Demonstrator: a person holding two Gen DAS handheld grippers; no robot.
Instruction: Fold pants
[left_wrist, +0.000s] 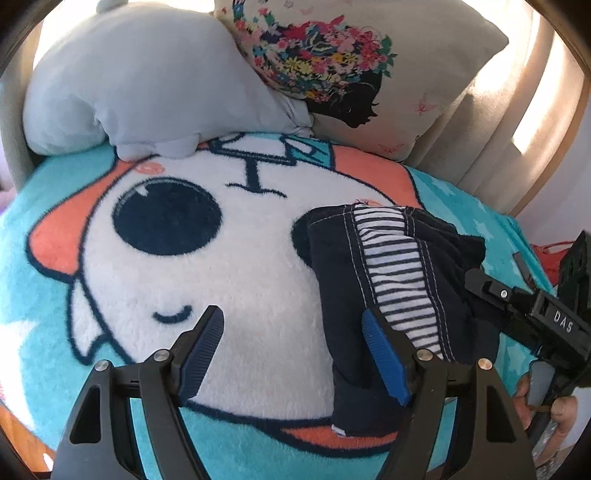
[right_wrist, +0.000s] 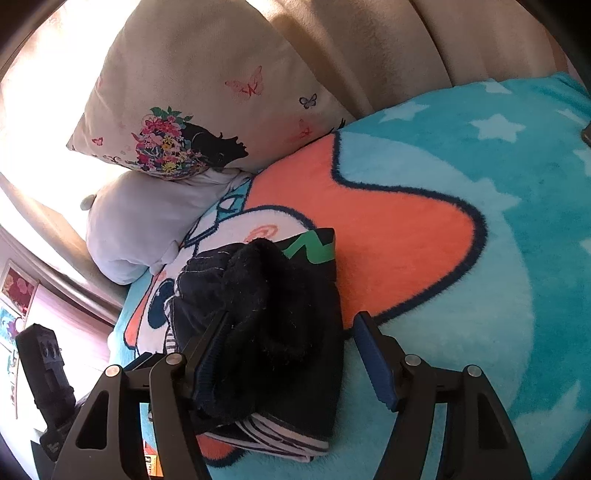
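Observation:
The dark navy pants (left_wrist: 369, 295), with a striped lining and white stitching, lie folded in a compact bundle on the cartoon fleece blanket (left_wrist: 184, 258). My left gripper (left_wrist: 295, 325) is open and empty, its right finger resting against the bundle's left edge. In the right wrist view the pants (right_wrist: 266, 314) sit bunched, with a green zigzag print at the far end. My right gripper (right_wrist: 291, 332) is open around the bundle's near end; its left finger (right_wrist: 210, 347) touches the fabric. The right gripper also shows in the left wrist view (left_wrist: 476, 280), beside the bundle.
A grey pillow (left_wrist: 140, 81) and a cream floral pillow (left_wrist: 369, 66) lean on the beige sofa back (left_wrist: 498, 155). The other gripper's body (right_wrist: 48, 369) shows at the lower left of the right wrist view. A dark object (right_wrist: 586, 134) lies at the blanket's far right edge.

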